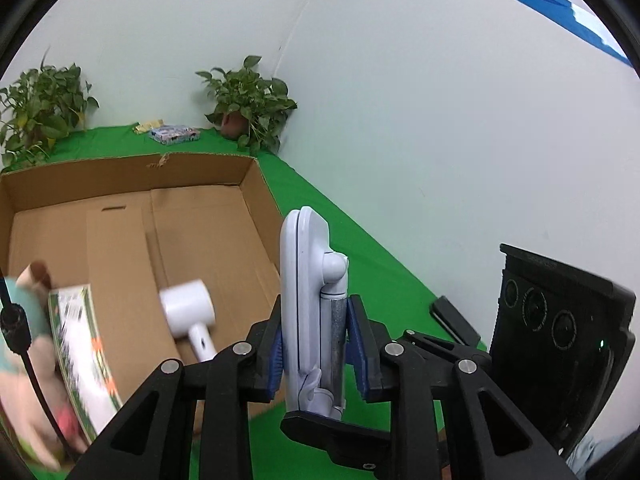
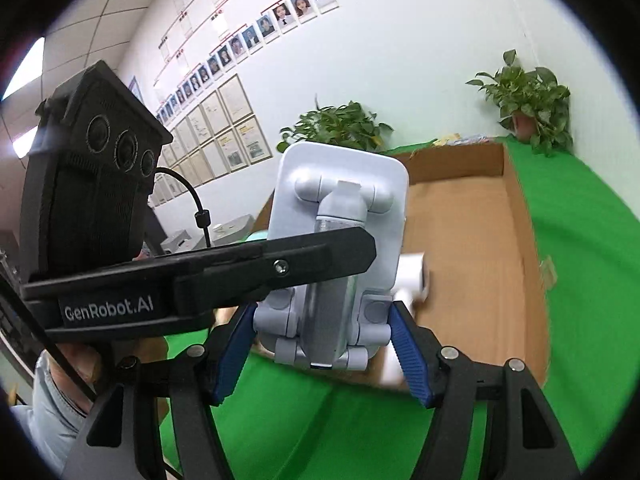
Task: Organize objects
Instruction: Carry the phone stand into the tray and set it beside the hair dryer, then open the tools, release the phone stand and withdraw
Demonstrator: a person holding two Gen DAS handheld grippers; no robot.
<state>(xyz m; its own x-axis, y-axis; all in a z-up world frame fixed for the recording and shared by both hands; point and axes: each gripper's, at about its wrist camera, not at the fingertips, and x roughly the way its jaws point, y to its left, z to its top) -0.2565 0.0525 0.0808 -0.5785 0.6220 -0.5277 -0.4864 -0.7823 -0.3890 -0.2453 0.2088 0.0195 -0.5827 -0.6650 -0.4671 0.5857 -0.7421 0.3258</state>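
Note:
My left gripper (image 1: 316, 344) is shut on a white folding phone stand (image 1: 310, 304), held upright above the green table by the box's right wall. The stand also shows in the right wrist view (image 2: 340, 256). My right gripper (image 2: 324, 344) has its blue pads on either side of the stand's base; the pads look a little apart from it. The left gripper crosses in front of the stand in that view. An open cardboard box (image 1: 248, 184) holds a white hair dryer (image 1: 188, 312), a printed book or carton (image 1: 80, 352) and a plush toy (image 1: 24, 376).
The table is covered in green cloth (image 1: 360, 256). Two potted plants (image 1: 248, 100) (image 1: 36, 112) stand at the back, with a small printed pack (image 1: 174, 135) between them. A black flat object (image 1: 454, 320) lies on the cloth to the right. White walls lie behind and to the right.

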